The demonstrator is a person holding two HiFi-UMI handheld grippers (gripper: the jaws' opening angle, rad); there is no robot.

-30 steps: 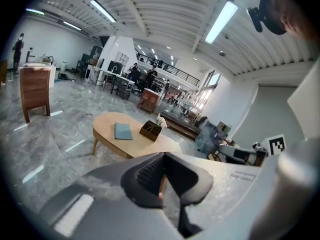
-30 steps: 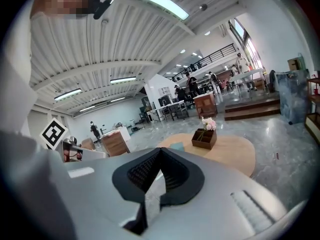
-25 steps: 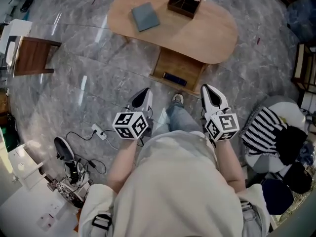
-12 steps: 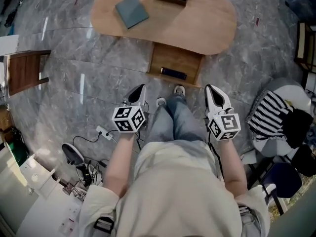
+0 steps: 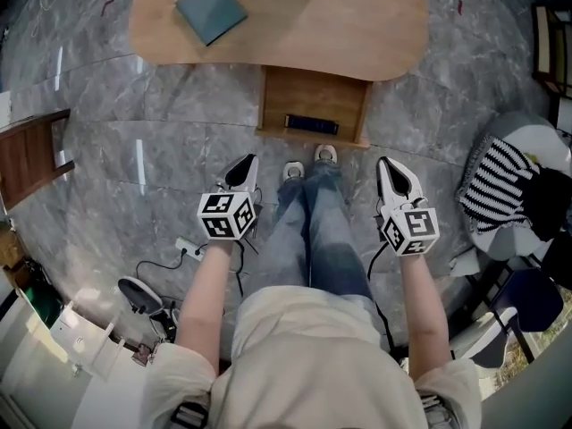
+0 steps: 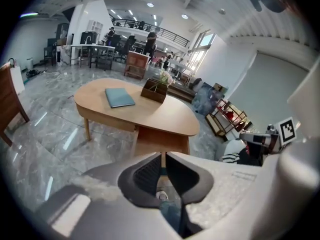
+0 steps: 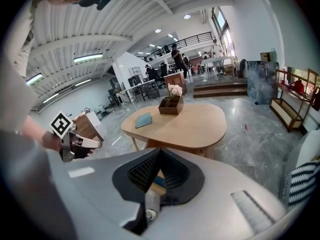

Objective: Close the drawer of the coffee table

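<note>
The oval wooden coffee table stands ahead, and its drawer is pulled out toward me with a dark flat item inside. My left gripper hangs low over the floor, short of the drawer's left front corner. Its jaws are opening to a thin slit with nothing between them. My right gripper is shut and empty, short of the drawer's right corner. In the right gripper view the table lies beyond the jaws. Neither gripper touches the drawer.
A blue book lies on the tabletop, and a wooden box with flowers stands there. My legs and shoes are between the grippers. A wooden chair is at left, a power strip and cables are on the floor, and striped clothing lies at right.
Both grippers have sunk toward the floor in front of the drawer. The table has slid toward the top of the head view. The drawer stays pulled out.
</note>
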